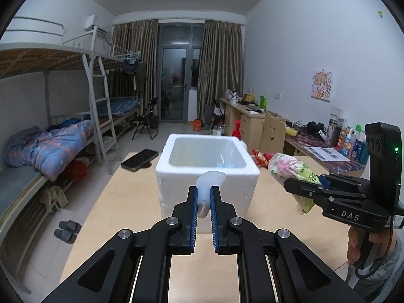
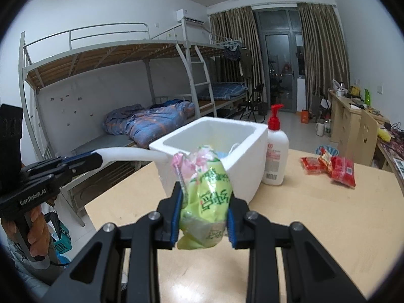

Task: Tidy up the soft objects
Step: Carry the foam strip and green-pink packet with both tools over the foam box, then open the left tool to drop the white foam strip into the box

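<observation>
Dormitory bunks and curtained balcony doors sit behind a pale wooden table (image 1: pixel 121 202), where a white foam box (image 1: pixel 207 169) stands open-topped.

From the left wrist camera, the left gripper (image 1: pixel 204 197) has its blue pads pressed against a soft white curved object (image 1: pixel 208 185), whose far end reaches the box's near rim. A phone (image 1: pixel 139 159) lies on the table to the left of the box. At the right, the right gripper (image 1: pixel 303 185) carries a green packet (image 1: pixel 293 166) clear of the table. Judging by this, the step in hand is bringing both soft items to the box; the next move calls for lifting each over the rim and parting the jaws above the opening.

From the right wrist camera, the right gripper (image 2: pixel 204 212) is clamped on the sides of the green packet (image 2: pixel 207 189), which hangs in front of the box (image 2: pixel 214 151). This view reveals what the other hides: a red-pump lotion bottle (image 2: pixel 275 151) just beside the box's right wall, red snack packets (image 2: pixel 330 166) lying well apart on the table, and something pale blue already inside. The left gripper (image 2: pixel 93 159) appears from the side, showing the white object (image 2: pixel 131 154) as a long curved strip touching the box's left corner.
</observation>
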Action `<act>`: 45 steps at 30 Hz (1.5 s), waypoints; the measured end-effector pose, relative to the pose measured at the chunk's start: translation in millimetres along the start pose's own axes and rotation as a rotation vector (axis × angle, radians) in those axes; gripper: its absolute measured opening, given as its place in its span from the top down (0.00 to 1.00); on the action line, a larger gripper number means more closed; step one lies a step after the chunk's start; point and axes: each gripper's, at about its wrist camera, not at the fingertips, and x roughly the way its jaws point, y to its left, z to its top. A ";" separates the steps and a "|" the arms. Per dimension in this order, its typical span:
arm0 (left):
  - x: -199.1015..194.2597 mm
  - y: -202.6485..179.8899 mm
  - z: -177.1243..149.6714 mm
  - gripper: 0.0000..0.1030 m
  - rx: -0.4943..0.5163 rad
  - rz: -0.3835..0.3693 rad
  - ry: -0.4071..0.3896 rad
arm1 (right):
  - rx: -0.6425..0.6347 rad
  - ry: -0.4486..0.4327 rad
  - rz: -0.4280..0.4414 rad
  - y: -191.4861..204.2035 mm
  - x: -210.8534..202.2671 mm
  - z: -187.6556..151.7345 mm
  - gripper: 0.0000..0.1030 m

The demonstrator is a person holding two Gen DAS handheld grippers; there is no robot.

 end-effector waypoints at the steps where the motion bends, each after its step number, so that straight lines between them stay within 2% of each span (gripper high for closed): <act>1: 2.4 0.2 4.7 0.90 0.000 -0.008 -0.003 | -0.001 -0.002 -0.002 -1.3 0.9 3.0 0.67; 13: 44.5 3.2 45.5 0.90 -0.002 -0.041 0.008 | 0.009 -0.002 -0.006 -20.1 22.9 30.2 0.67; 24: 102.8 2.1 78.2 0.90 -0.004 -0.085 0.058 | 0.003 0.000 -0.025 -30.4 36.3 50.0 0.67; 32: 137.2 1.9 91.3 0.90 -0.006 -0.109 0.092 | 0.013 -0.012 -0.044 -38.0 38.7 50.1 0.67; 45: 184.4 -3.9 90.6 0.90 0.010 -0.088 0.172 | 0.035 -0.012 -0.057 -49.6 44.2 50.3 0.67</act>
